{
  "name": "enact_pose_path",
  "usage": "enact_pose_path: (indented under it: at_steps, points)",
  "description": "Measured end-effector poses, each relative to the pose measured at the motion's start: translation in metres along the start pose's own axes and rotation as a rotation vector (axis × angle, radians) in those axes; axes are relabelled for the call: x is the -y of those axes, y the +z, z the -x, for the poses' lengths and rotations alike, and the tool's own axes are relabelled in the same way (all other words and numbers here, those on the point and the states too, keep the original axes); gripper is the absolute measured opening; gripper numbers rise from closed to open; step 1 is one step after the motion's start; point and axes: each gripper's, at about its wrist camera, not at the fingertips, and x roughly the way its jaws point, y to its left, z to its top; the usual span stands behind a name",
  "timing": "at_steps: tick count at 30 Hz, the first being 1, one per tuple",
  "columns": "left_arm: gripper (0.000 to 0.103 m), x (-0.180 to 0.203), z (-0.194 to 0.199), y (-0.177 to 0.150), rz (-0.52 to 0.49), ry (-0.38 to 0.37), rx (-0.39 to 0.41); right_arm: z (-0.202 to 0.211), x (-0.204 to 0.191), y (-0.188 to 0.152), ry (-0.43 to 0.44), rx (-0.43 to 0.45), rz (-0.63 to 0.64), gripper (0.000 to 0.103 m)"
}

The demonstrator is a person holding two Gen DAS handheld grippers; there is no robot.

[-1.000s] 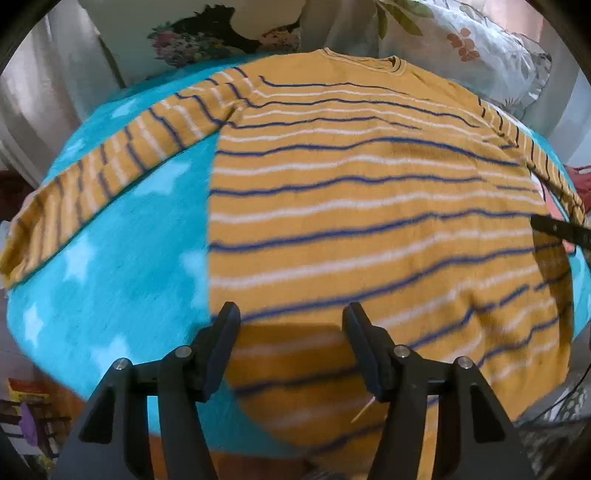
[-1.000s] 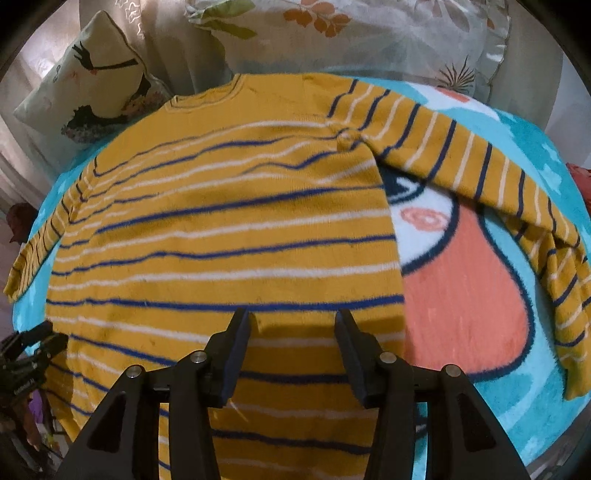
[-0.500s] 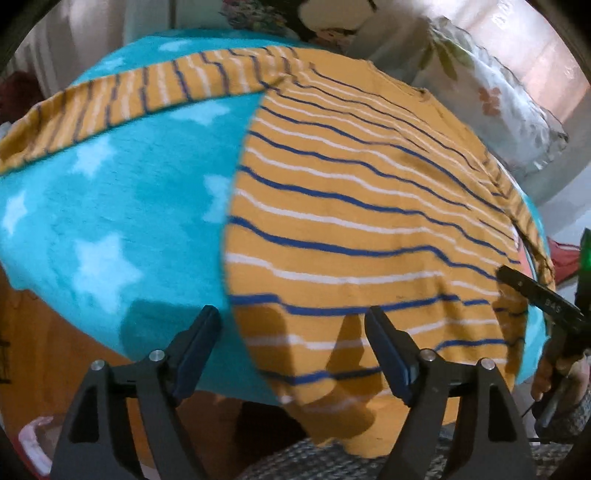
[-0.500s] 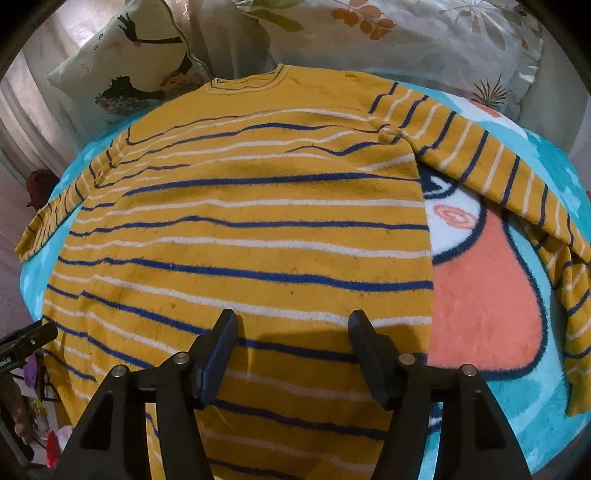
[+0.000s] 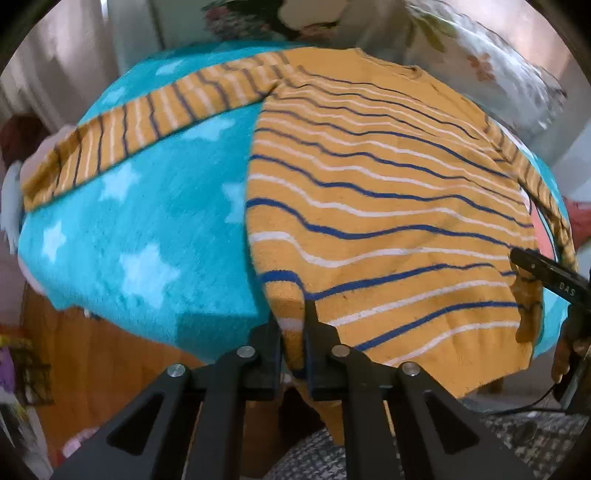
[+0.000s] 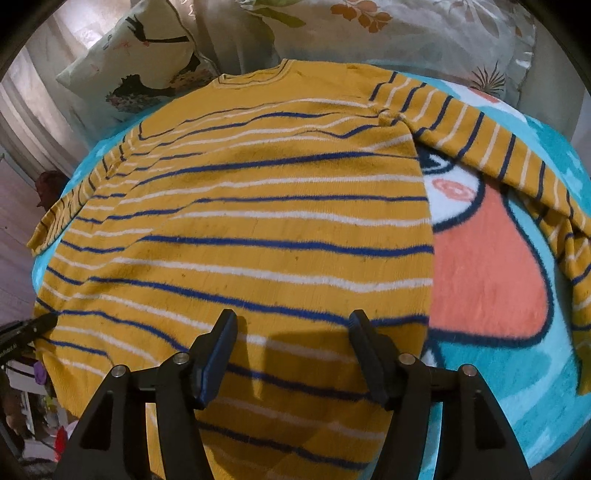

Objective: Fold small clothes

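A turquoise star-patterned blanket (image 5: 147, 221) lies below floral pillows (image 6: 424, 33).

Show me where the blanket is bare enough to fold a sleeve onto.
Bare teal blanket lies between the left sleeve and the sweater body's side edge. Another bare patch, the orange print, sits between the body and the right sleeve. The middle is fully covered.

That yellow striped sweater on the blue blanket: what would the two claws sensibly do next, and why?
Probably close the right claw on the hem. The left claw already pinches the striped sweater at its bottom corner, while the right one hovers open over the hem; both corners likely need holding before the fold.
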Motion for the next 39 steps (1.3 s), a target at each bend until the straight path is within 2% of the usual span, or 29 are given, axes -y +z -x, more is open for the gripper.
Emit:
enact_pose_path:
  at_steps: [3,7,9,11,15,19,22,25,26,27,28,29,30,32,36,39]
  points:
    - [0.016,0.007,0.008,0.006,-0.036,-0.033,0.015,0.003,0.000,-0.003,0.004,0.004,0.008,0.068]
    - [0.042,0.012,0.024,0.011,-0.050,-0.026,0.065,0.017,0.019,-0.002,0.004,0.052,-0.057,0.068]
    - [0.048,0.019,0.032,0.019,-0.051,-0.028,0.103,0.026,0.039,-0.002,-0.022,0.093,-0.116,0.068]
    - [0.060,0.026,0.039,0.028,-0.048,-0.037,0.136,0.035,0.062,-0.003,-0.054,0.126,-0.191,0.068]
    - [0.062,0.044,0.042,0.040,-0.054,-0.077,0.168,0.065,0.136,-0.005,-0.074,0.232,-0.439,0.068]
    - [0.062,0.065,0.035,0.043,-0.073,-0.111,0.154,0.085,0.218,-0.013,0.059,0.337,-0.776,0.068]
    - [0.062,0.076,0.031,0.045,-0.082,-0.131,0.145,0.080,0.252,-0.013,0.101,0.362,-0.918,0.068]
    - [0.062,0.084,0.027,0.048,-0.087,-0.147,0.138,0.066,0.274,-0.003,0.072,0.336,-1.013,0.068]
    - [0.062,0.086,0.027,0.048,-0.087,-0.150,0.139,0.061,0.280,-0.002,0.054,0.316,-1.048,0.062]
    - [0.062,0.088,0.027,0.048,-0.087,-0.152,0.144,0.055,0.285,-0.003,0.062,0.306,-1.092,0.042]
    - [0.062,0.088,0.028,0.048,-0.087,-0.152,0.149,0.050,0.291,-0.001,0.076,0.302,-1.135,0.029]
    - [0.062,0.088,0.029,0.048,-0.086,-0.153,0.154,0.047,0.295,0.000,0.080,0.292,-1.151,0.014]
    - [0.062,0.088,0.029,0.048,-0.085,-0.154,0.156,0.045,0.300,0.004,0.089,0.283,-1.159,0.008]
    - [0.062,0.086,0.030,0.050,-0.082,-0.154,0.162,0.053,0.305,0.019,0.115,0.295,-1.126,0.007]
    - [0.062,0.083,0.032,0.055,-0.077,-0.151,0.174,0.124,0.292,0.069,0.193,0.471,-0.934,0.007]
    - [0.062,0.083,0.029,0.060,-0.070,-0.163,0.169,0.167,0.270,0.083,0.228,0.554,-0.826,0.007]
